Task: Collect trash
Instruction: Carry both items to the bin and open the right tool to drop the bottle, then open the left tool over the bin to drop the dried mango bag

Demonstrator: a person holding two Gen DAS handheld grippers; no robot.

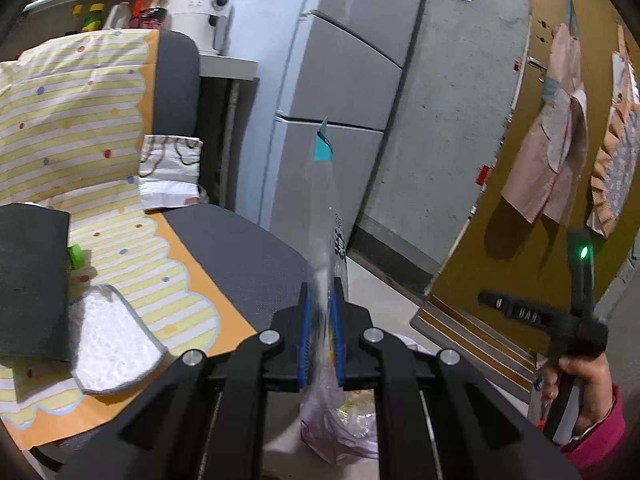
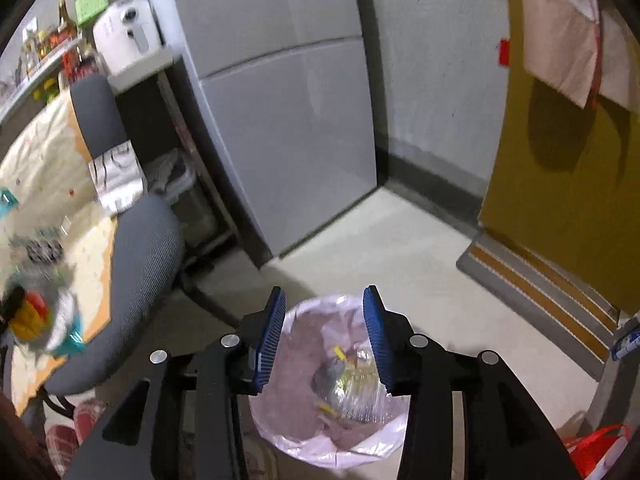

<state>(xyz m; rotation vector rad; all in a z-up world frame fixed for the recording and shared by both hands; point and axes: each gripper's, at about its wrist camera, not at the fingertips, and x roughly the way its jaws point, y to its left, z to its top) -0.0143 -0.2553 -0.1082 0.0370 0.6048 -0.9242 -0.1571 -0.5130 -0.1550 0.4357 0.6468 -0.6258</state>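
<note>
My left gripper (image 1: 321, 292) is shut on a clear plastic wrapper (image 1: 326, 200) with a teal top edge, which stands upright between the blue pads. Just beneath it, a bin with a pink liner (image 1: 340, 428) stands on the floor. In the right wrist view my right gripper (image 2: 325, 300) is open and holds nothing, hovering right above that bin (image 2: 296, 440). Clear plastic and yellow scraps (image 2: 352, 380) lie inside it. The right gripper (image 1: 576, 312) also shows in the left wrist view, held by a hand in a pink sleeve.
A grey office chair (image 1: 240, 256) draped with a striped yellow cloth (image 1: 80, 140) stands to the left, with a white rag (image 1: 112, 340) and a dark pad (image 1: 32, 280) on it. A grey fridge (image 1: 340, 100) is ahead and a yellow door (image 1: 540, 160) to the right. A red bag (image 2: 596, 448) lies at the right.
</note>
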